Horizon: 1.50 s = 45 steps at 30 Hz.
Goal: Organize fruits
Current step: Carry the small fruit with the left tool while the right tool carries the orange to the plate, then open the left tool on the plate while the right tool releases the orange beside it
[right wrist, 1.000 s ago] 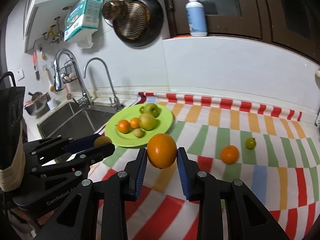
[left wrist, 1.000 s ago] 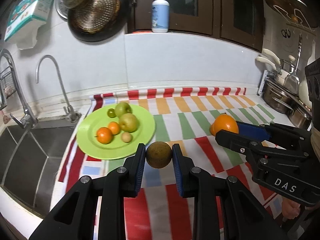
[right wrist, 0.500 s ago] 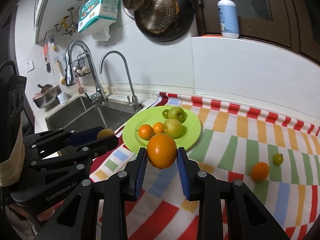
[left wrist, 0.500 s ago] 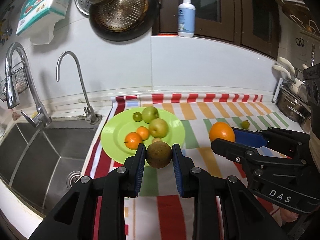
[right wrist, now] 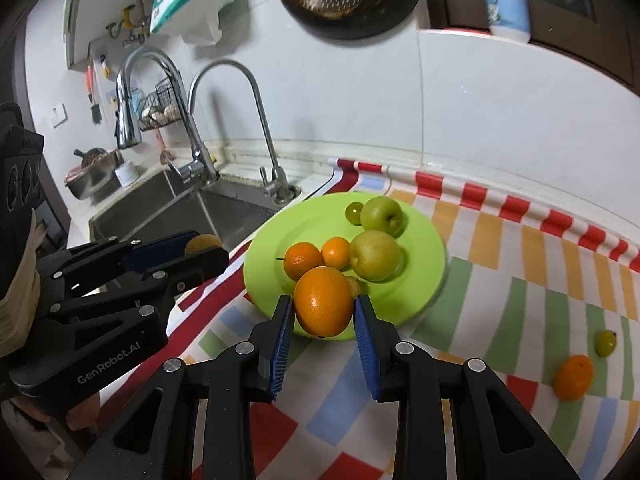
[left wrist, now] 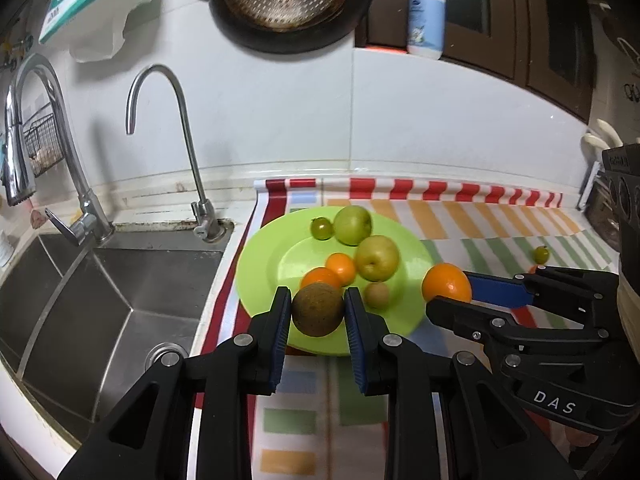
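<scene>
We note the left gripper (left wrist: 318,310) with its jaws closed to the width of a brown round fruit (left wrist: 318,309), both blue pads pressed against its sides. The fruit hangs over the near edge of the green plate (left wrist: 264,256), which sits on the striped cloth (left wrist: 480,220) just right of the sink (left wrist: 120,280).

The right gripper (right wrist: 324,307) has its jaws set a little wider, clamped on a large orange (right wrist: 324,301), pads touching left and right. In the right wrist view the orange sits over the plate's near rim.

On the plate we count two green apples (left wrist: 353,225), one farther and one nearer (left wrist: 377,258), a small green fruit (left wrist: 322,228) left of the far apple, two small oranges (left wrist: 340,267) touching each other, and a small tan fruit (left wrist: 377,294) near the right jaw of the left gripper.

Well right of the plate, on the cloth, lie a small orange (right wrist: 573,377) and a small green fruit (right wrist: 605,342), near each other.
</scene>
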{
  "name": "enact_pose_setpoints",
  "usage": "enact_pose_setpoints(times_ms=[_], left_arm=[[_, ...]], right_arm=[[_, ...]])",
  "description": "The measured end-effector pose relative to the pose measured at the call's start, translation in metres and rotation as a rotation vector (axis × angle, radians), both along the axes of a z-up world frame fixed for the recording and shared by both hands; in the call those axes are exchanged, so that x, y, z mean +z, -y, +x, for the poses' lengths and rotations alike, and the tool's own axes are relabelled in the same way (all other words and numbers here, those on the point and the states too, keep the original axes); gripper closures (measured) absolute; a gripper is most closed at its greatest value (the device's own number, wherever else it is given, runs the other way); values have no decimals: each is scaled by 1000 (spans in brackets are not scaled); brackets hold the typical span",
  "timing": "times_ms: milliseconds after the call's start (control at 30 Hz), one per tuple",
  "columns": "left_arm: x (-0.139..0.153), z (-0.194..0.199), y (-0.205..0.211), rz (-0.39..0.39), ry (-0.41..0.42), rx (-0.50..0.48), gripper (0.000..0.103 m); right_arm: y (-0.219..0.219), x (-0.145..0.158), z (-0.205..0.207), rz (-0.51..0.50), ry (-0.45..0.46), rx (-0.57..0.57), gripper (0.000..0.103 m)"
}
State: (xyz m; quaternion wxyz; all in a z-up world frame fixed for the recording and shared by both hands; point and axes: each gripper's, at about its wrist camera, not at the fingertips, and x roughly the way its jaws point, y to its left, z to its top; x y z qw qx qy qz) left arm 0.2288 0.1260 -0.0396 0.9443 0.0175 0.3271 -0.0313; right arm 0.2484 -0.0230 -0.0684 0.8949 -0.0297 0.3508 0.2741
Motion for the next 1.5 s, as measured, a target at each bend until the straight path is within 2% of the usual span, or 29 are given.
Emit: enact_pose_setpoints(times_ms=[367,667,700,767,800,1000,1333,1500], left_arm=[[-20,46,-22,51,-17,-16,76],[-31,86,-22,63,-20,-57,75],[-32,89,-22,61,-20,-62,75],[-34,94,-19,57,-24,-77,74],[-34,96,-17,60,-25,-81,73],[-27,90,-13,52,-16,-65,67],[-4,54,-11,22,4,-17,62],[2,36,-8,-1,15,-10,56]], right_arm=[[-36,-28,37,-29,-63,41,71],[-46,-42,58,-34,-105,29,71],[-45,-42,59,-28,-107,22,70],[-41,-40,59,-19,-105,3,61],[-39,-38,59,-12,-97,-7,61],[-26,-31,58,-25,-67,-52,61],[-5,-17,45,-5,-41,-96,61],[4,-6,31,4,-4,-108,54]])
